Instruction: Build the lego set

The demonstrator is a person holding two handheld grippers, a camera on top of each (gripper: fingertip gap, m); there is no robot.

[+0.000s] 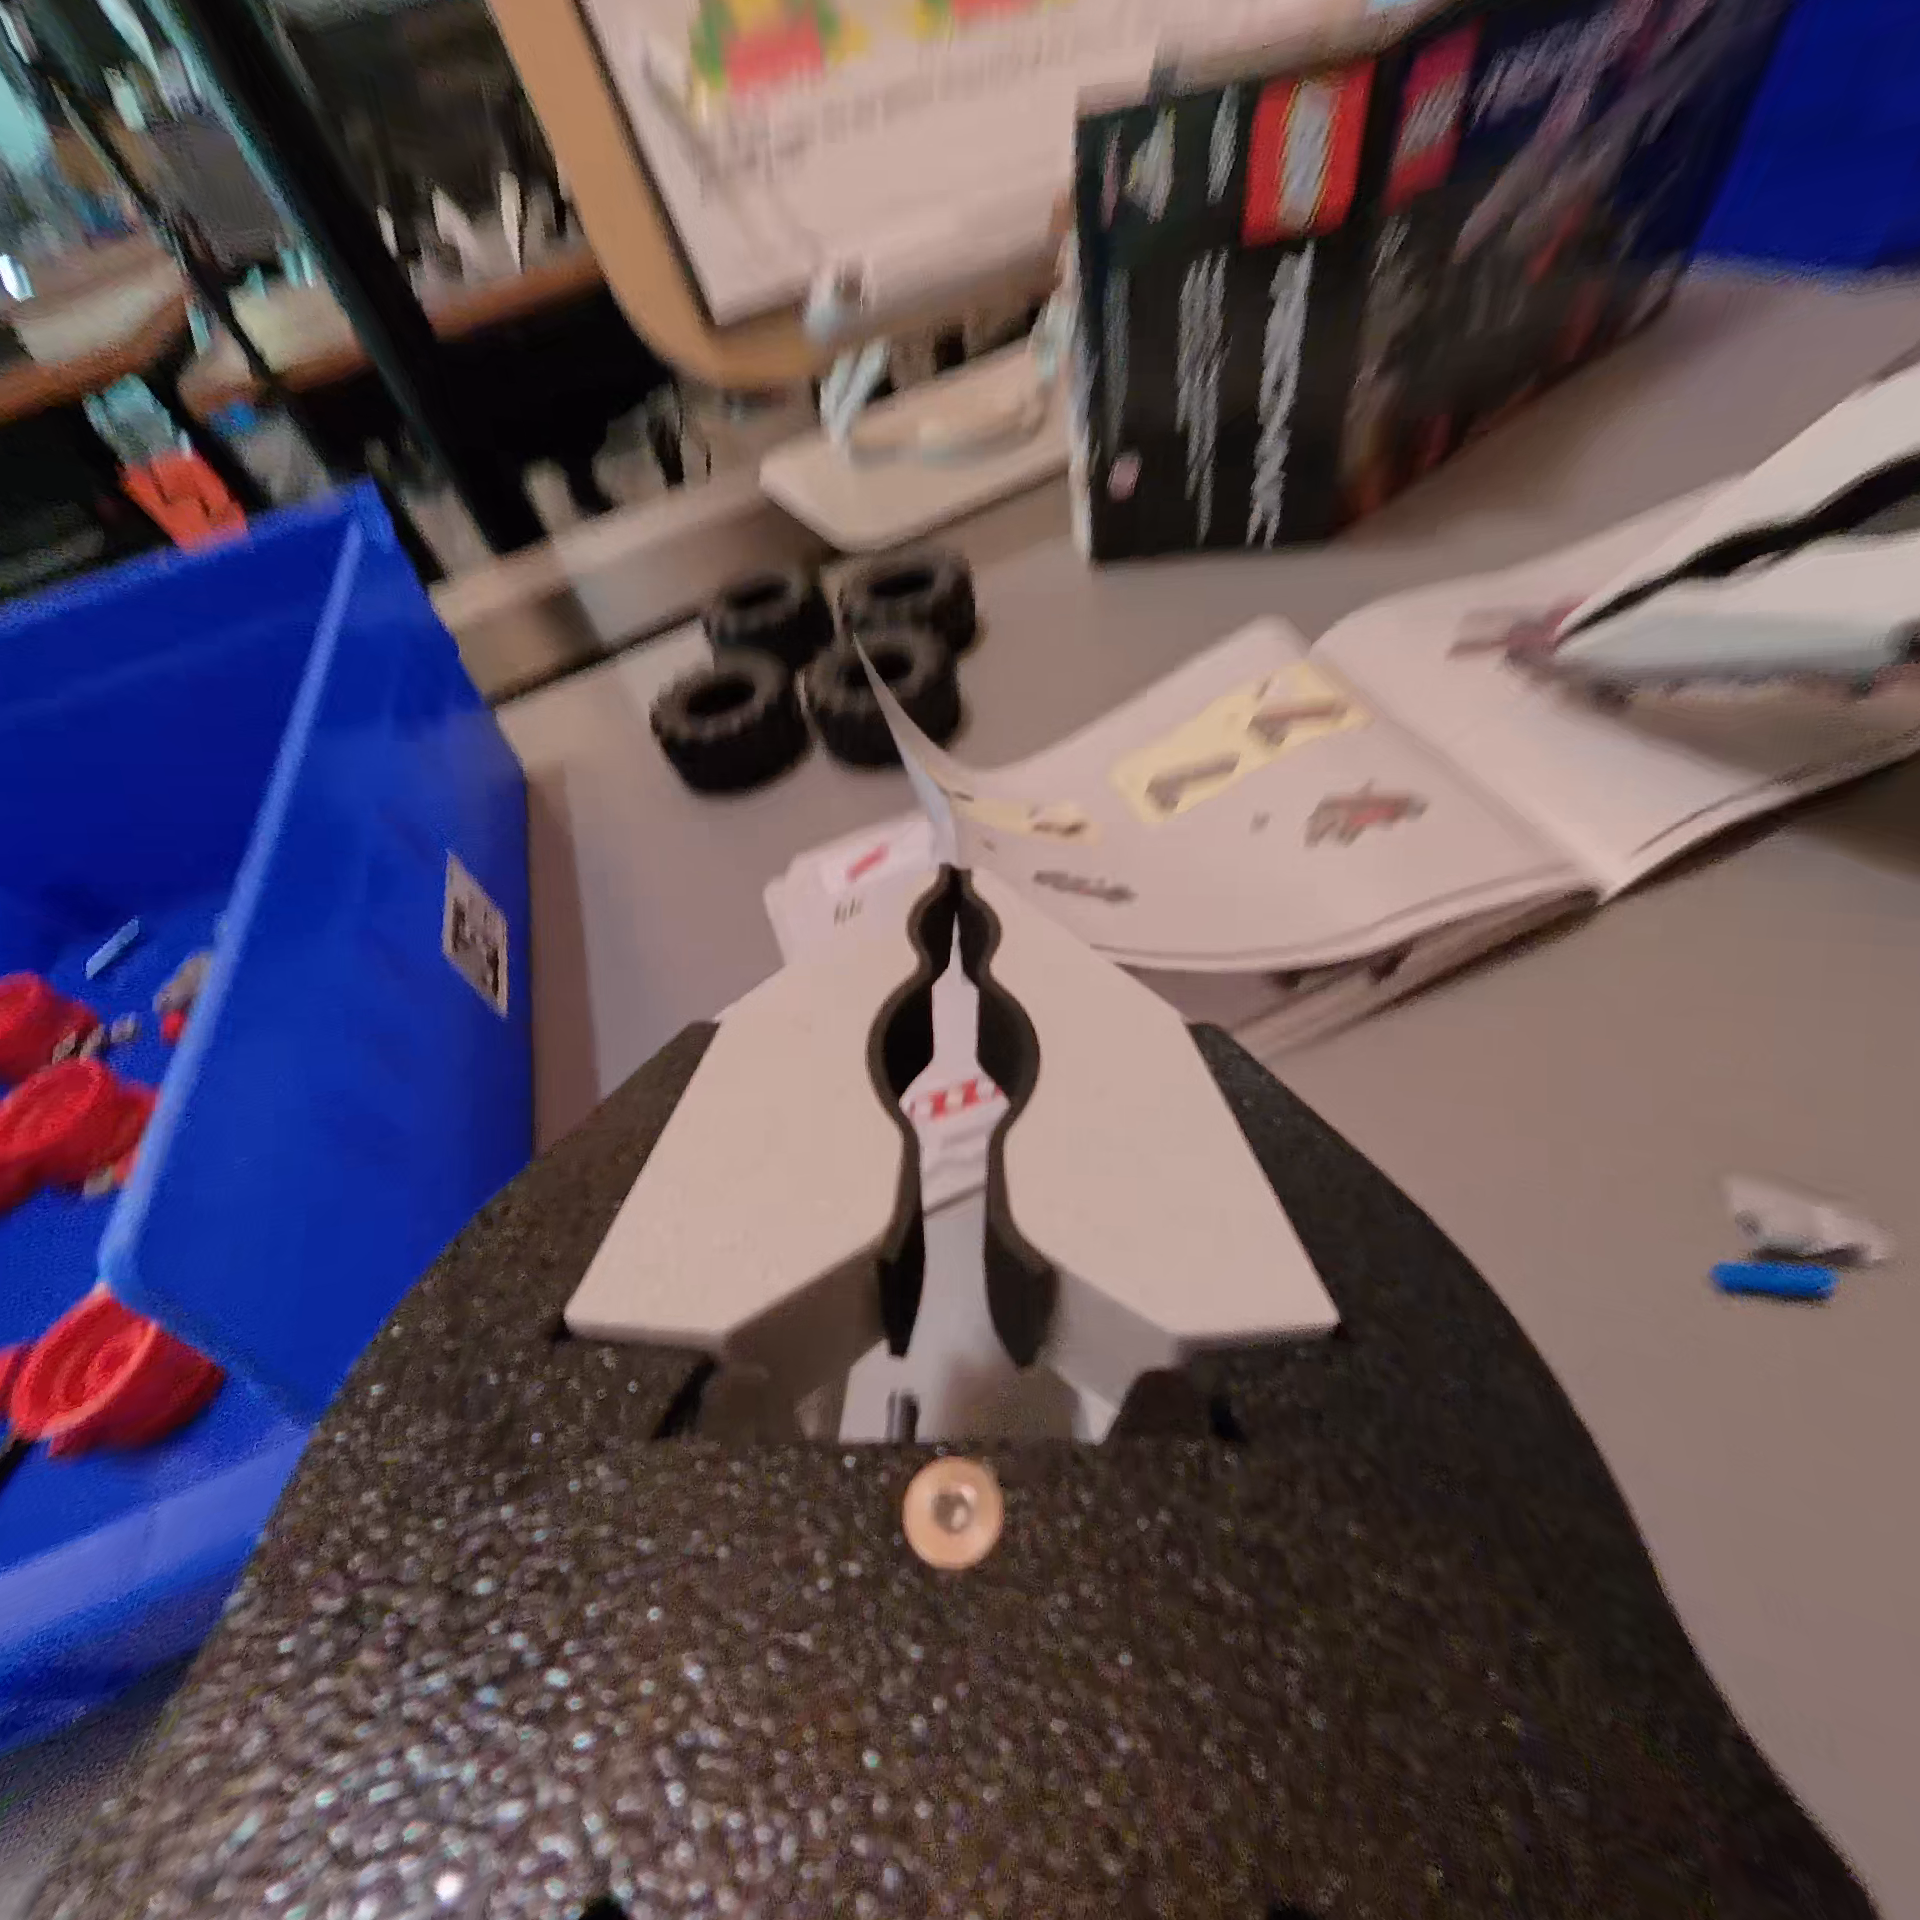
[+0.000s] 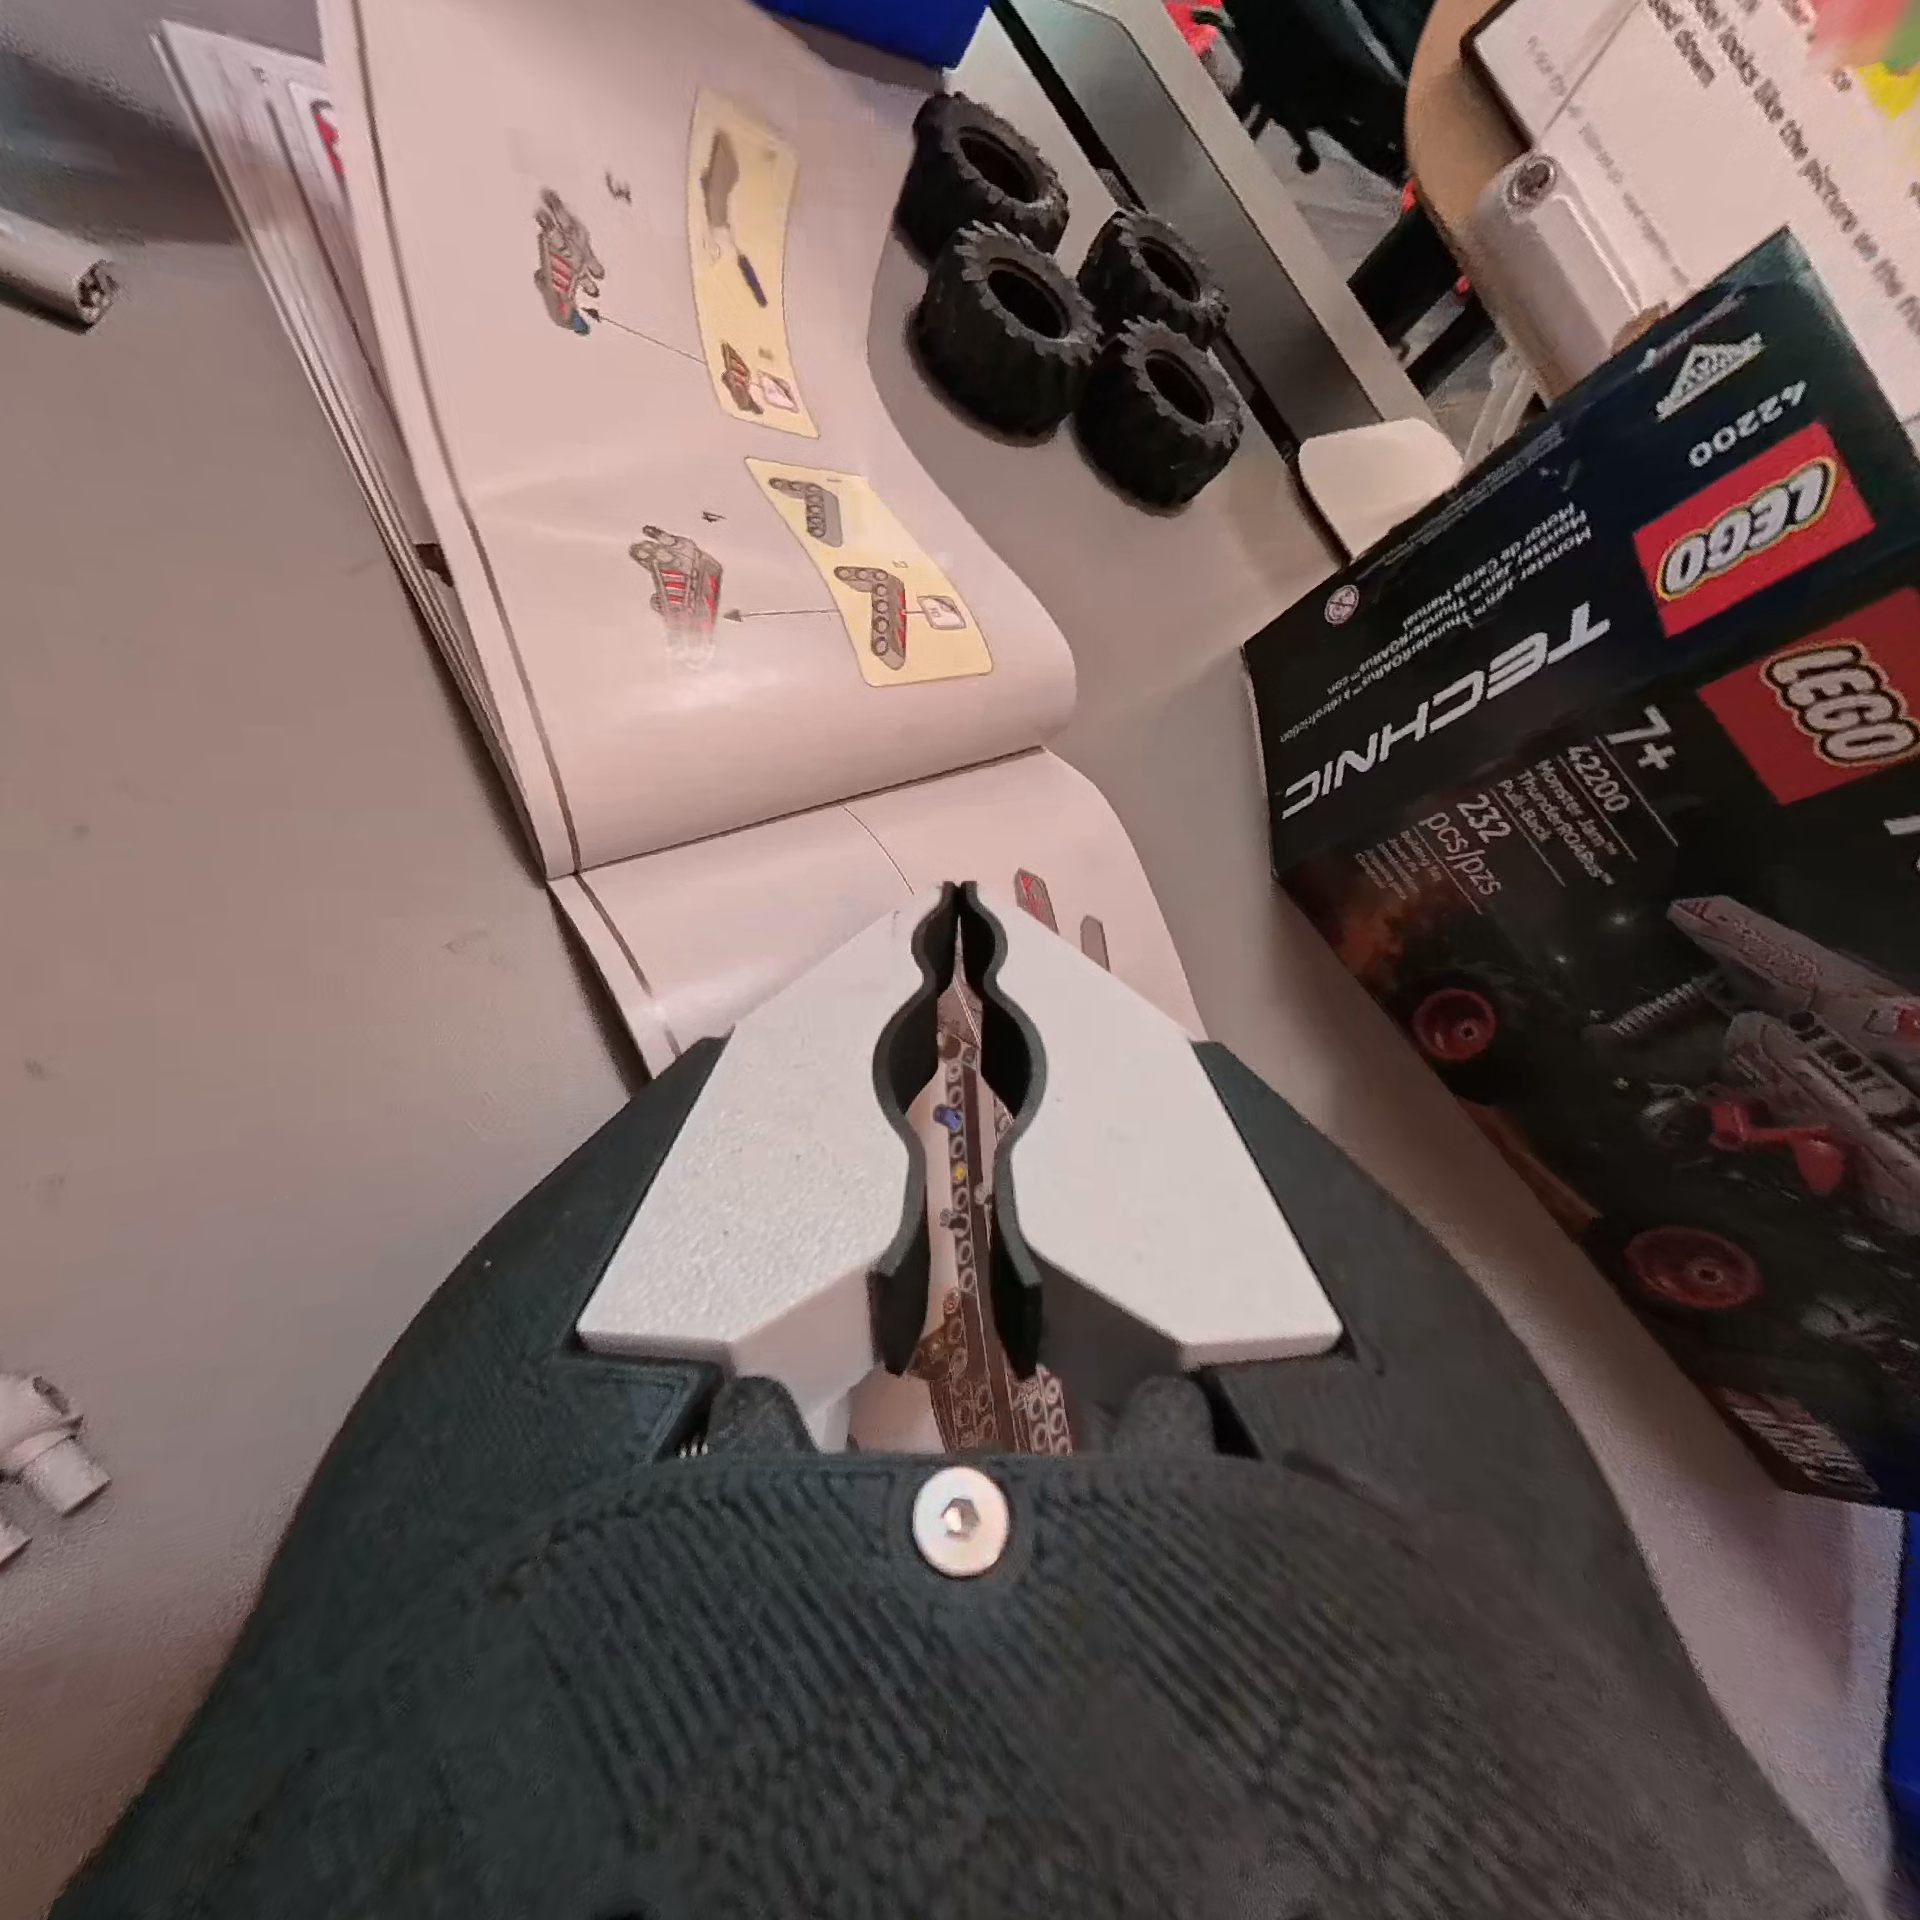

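Left wrist view (motion-blurred). Left gripper: jaws closed at the tips on the edge of 1 thin paper page, which curls up and away from the open white instruction booklet lying on the grey worktop. Beyond the booklet: 4 black knobbly rubber tyres clustered together, and the dark cardboard set box standing behind. At left, the blue plastic parts bin holds red round wheel hubs and small loose pieces. 1 small blue pin and a pale piece lie apart on the worktop at right. The right gripper shows far right, over the booklet.

Right wrist view. Right gripper: jaws pressed together at the tips, low over the near page; whether they pinch paper or merely press on it, cannot tell. Booklet open with both pages curved upward; tyres and box just beside it. Light grey connector pieces lie at the left edge.

Judgement: the step in hand is a page turn, the build itself hardly begun. To do it well: keep only 1 sheet pinched, carry it in a slow arc over the spine, hold the opposite page flat with the right gripper, release once the sheet lies past the fold. Risk: tearing or dragging the booklet.
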